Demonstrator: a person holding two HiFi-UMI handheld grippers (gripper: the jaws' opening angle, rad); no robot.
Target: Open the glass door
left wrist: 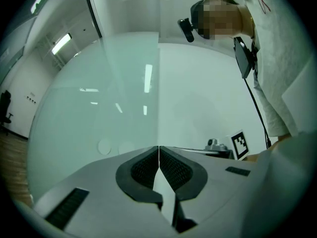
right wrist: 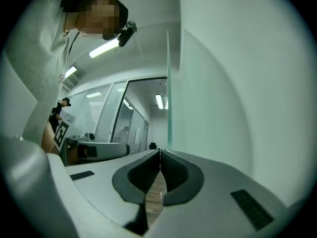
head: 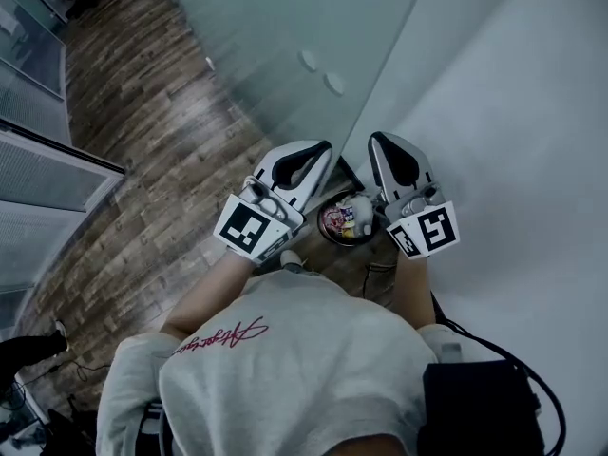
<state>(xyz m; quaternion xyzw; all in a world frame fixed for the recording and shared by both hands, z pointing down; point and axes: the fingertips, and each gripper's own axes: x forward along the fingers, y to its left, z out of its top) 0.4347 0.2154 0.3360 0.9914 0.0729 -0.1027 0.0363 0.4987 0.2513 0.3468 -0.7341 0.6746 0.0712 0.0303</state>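
Note:
The frosted glass door (head: 304,36) stands ahead of me, with two round fittings (head: 321,72) on it, and meets a white wall (head: 513,112) on the right. Both grippers are held side by side just in front of the door's edge. My left gripper (head: 324,147) is shut and holds nothing; its closed tips (left wrist: 158,148) point at the door's vertical edge (left wrist: 159,83). My right gripper (head: 374,139) is also shut and holds nothing; its tips (right wrist: 159,151) point past the green glass edge (right wrist: 168,83). Neither gripper visibly touches the door.
Wood-plank floor (head: 142,112) lies below. A round dark thing with colourful contents (head: 347,219) sits on the floor between the grippers. A glass partition (head: 47,188) stands at the left. A black pack (head: 480,407) with a cable hangs at my right hip. A corridor (right wrist: 138,123) shows beyond.

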